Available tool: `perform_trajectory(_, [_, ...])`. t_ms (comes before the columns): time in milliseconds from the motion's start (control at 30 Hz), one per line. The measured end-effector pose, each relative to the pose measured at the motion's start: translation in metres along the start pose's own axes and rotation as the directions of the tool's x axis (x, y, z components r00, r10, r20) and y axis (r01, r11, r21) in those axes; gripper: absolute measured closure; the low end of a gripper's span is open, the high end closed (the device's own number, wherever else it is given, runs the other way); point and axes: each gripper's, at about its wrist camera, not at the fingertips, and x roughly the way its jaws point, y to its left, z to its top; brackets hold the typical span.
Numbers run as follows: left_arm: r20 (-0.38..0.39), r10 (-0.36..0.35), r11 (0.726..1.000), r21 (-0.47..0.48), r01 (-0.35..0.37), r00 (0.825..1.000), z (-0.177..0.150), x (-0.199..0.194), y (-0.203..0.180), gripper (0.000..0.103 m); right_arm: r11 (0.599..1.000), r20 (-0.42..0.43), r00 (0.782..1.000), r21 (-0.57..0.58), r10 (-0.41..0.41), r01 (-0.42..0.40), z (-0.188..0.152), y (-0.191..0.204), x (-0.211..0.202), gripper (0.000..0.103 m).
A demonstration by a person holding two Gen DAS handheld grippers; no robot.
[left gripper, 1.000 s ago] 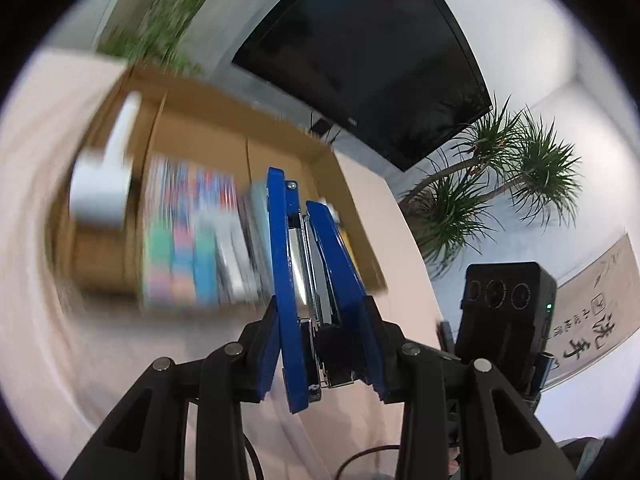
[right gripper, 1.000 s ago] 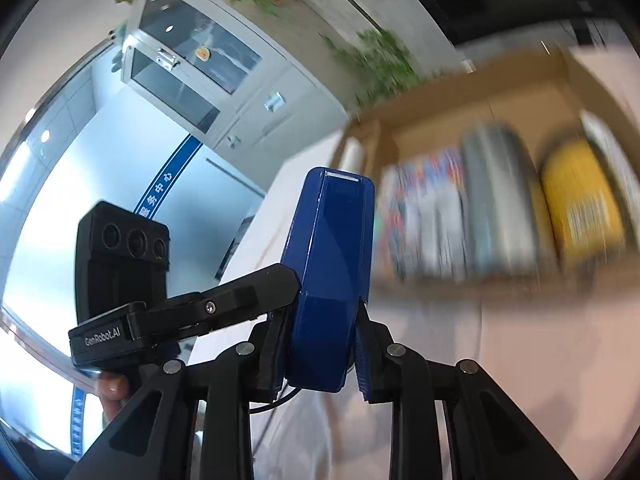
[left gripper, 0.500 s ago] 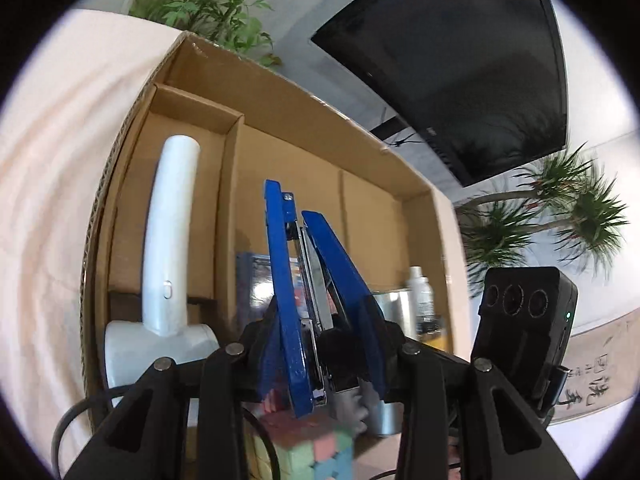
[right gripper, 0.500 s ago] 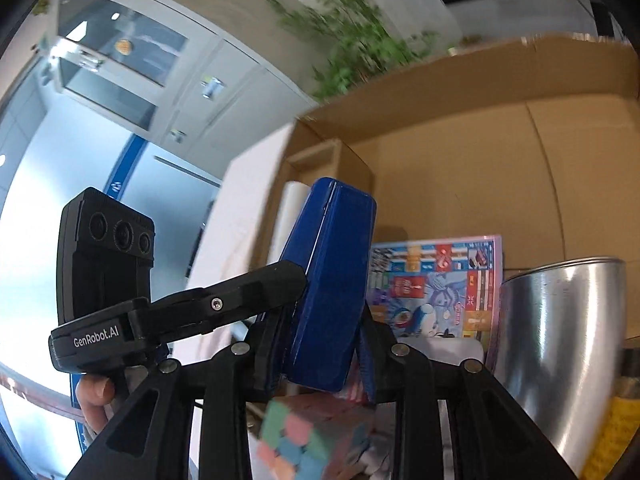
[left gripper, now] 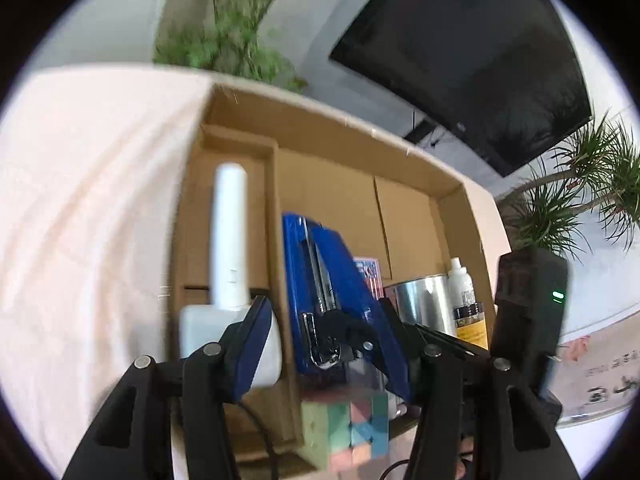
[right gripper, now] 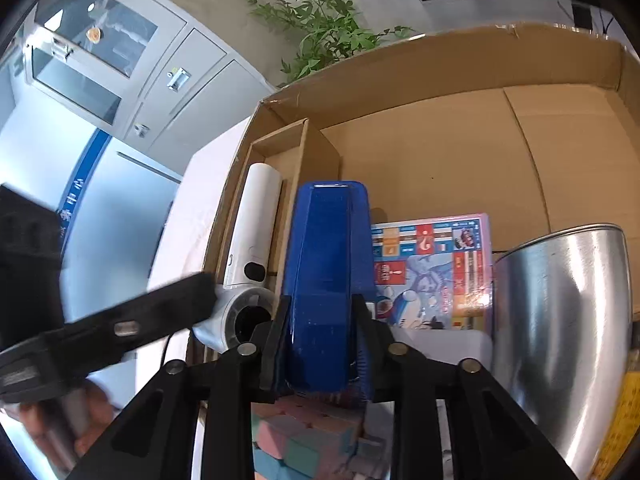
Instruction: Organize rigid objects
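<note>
A blue stapler (right gripper: pixel 326 280) stands on end over the cardboard box (right gripper: pixel 440 68), above a pastel puzzle cube (right gripper: pixel 304 436). My right gripper (right gripper: pixel 320 344) is shut on the stapler's sides. In the left wrist view the stapler (left gripper: pixel 320 292) shows its open edge and metal rail. My left gripper (left gripper: pixel 324 344) is open, its fingers spread wide of the stapler, the left pad (left gripper: pixel 252 344) apart from it. The cube also shows in the left wrist view (left gripper: pixel 348 428).
In the box: a white hair dryer (right gripper: pixel 252 236) in the left divider slot, a colourful flat box (right gripper: pixel 432 264), a steel can (right gripper: pixel 560 320), a white bottle (left gripper: pixel 462 280). The box sits on a pale pink cloth (left gripper: pixel 92 200). A plant and a black screen stand behind.
My left gripper has opened and let go of the stapler. My right gripper has carried the stapler down and forward into the box, over the cube.
</note>
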Motion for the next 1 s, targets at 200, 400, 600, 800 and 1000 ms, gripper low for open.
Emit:
perform_trajectory(200, [0.361,0.193,0.953,0.151,-0.262,0.912,-0.054,-0.098,-0.035,0.018,0.986,0.201,0.976,-0.127,-0.081,0.108,-0.029,0.033,-0.064,0.008])
perform_trajectory(400, [0.638,0.35,0.843,0.105,-0.528,0.686,-0.164,-0.12,-0.067,0.001,0.88,0.454,0.843,-0.221,-0.288,0.42,-0.127,0.024,-0.136,0.001])
perform_trajectory(600, [0.548,0.351,0.901,0.023,-0.433,0.759,-0.222,-0.073,-0.071,0.001,0.828,0.475,0.765,-0.121,-0.436,0.547,-0.203,-0.026,-0.16,0.001])
perform_trajectory(800, [0.525,0.294,0.915,0.088,-0.394,0.799,-0.239,-0.064,-0.111,0.001,0.834,0.498,0.756,-0.11,-0.425,0.541,-0.241,-0.046,-0.185,0.001])
perform_trajectory(1000, [0.546,0.292,0.904,0.111,-0.413,0.786,-0.25,-0.067,-0.135,0.001,0.834,0.53,0.756,-0.153,-0.383,0.53,-0.259,-0.039,-0.202,0.001])
